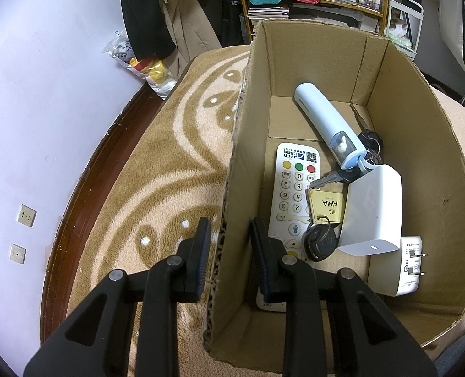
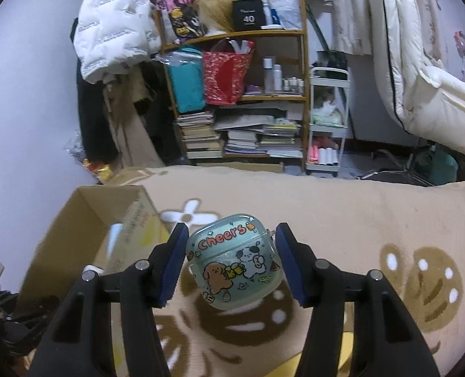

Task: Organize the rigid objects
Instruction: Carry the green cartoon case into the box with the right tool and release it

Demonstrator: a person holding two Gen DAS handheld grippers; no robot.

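Note:
My left gripper [image 1: 229,238] straddles the left wall of a cardboard box [image 1: 232,188], one finger outside and one inside, with a gap on both sides of the wall. In the box lie a white remote [image 1: 290,194], a pale blue tube [image 1: 326,125], keys with a yellow AIMA tag [image 1: 326,207], a white adapter [image 1: 374,210] and a plug [image 1: 402,267]. My right gripper [image 2: 231,251] is shut on a teal "Cheers" earbud case [image 2: 232,260], held above the blanket. The box [image 2: 84,229] shows at its left.
A tan patterned blanket [image 1: 169,157] covers the surface under the box. A white wall [image 1: 44,110] with sockets is at left. A cluttered bookshelf [image 2: 238,100] and a white cart [image 2: 326,119] stand beyond the blanket.

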